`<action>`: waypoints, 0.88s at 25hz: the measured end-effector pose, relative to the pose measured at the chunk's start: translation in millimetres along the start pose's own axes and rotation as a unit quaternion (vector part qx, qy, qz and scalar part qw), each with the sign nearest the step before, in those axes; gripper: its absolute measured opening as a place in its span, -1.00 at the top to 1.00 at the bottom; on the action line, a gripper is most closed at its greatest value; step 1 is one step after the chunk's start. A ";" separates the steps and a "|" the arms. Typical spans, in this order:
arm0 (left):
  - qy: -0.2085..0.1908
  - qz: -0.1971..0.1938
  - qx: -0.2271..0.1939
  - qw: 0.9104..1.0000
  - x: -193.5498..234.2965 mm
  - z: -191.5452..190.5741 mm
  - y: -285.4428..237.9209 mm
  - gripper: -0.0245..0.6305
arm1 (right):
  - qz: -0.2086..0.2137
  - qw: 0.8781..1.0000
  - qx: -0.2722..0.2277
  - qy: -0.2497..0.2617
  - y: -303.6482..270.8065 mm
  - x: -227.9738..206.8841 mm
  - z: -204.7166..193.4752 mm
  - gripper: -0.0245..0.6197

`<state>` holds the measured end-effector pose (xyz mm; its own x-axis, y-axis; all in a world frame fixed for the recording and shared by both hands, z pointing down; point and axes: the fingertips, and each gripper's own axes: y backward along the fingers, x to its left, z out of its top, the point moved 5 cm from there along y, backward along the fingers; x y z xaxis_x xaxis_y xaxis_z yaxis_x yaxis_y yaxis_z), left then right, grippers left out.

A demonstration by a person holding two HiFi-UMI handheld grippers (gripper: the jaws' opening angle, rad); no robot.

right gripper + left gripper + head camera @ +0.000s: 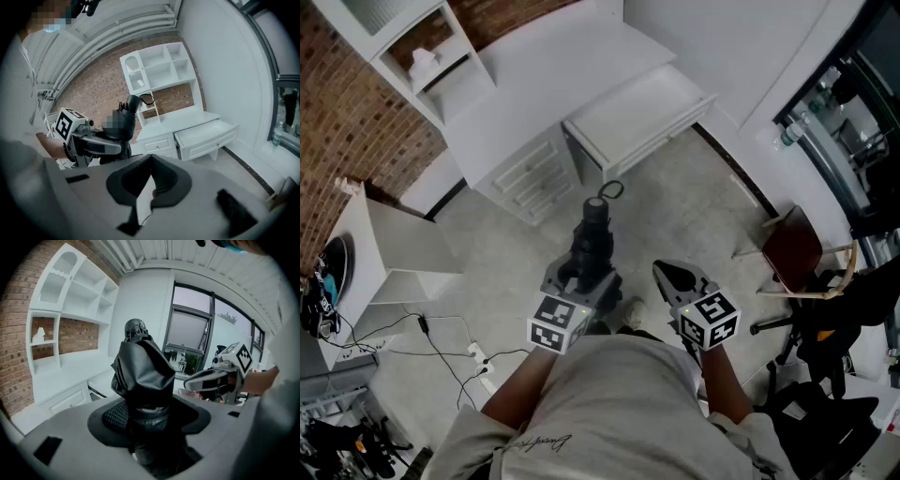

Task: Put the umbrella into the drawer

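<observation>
A folded black umbrella [592, 236] in its sleeve stands upright between the jaws of my left gripper [584, 277], which is shut on its lower part. Its handle and wrist loop [610, 190] point toward the furniture. In the left gripper view the umbrella [143, 371] fills the middle and hides the fingertips. My right gripper [673, 278] hangs beside it to the right, jaws together with nothing between them. The white drawer [637, 112] stands pulled out of the desk ahead, and its inside looks bare in the right gripper view, where the drawer [206, 136] sits at mid right.
A white desk [539, 89] with small drawers [530, 173] stands against the brick wall, under a white shelf unit [157, 70]. A dark red chair [792, 248] is at the right. Cables and a power strip [473, 354] lie on the floor at the left, beside a white box [403, 248].
</observation>
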<state>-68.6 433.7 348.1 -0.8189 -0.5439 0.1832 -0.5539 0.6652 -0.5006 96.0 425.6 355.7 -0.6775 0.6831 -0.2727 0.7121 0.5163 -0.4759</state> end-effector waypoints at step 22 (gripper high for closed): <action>-0.008 -0.024 -0.010 1.000 33.1 7.5 1.8 0.07 | -0.006 1.000 -0.001 -0.018 -32.1 11.9 15.2 0.84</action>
<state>-95.6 413.1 346.9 -0.7891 -0.5834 0.1923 -0.5951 0.6485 -0.4746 62.2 409.3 355.0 -0.6923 0.6574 -0.2975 0.7042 0.5255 -0.4775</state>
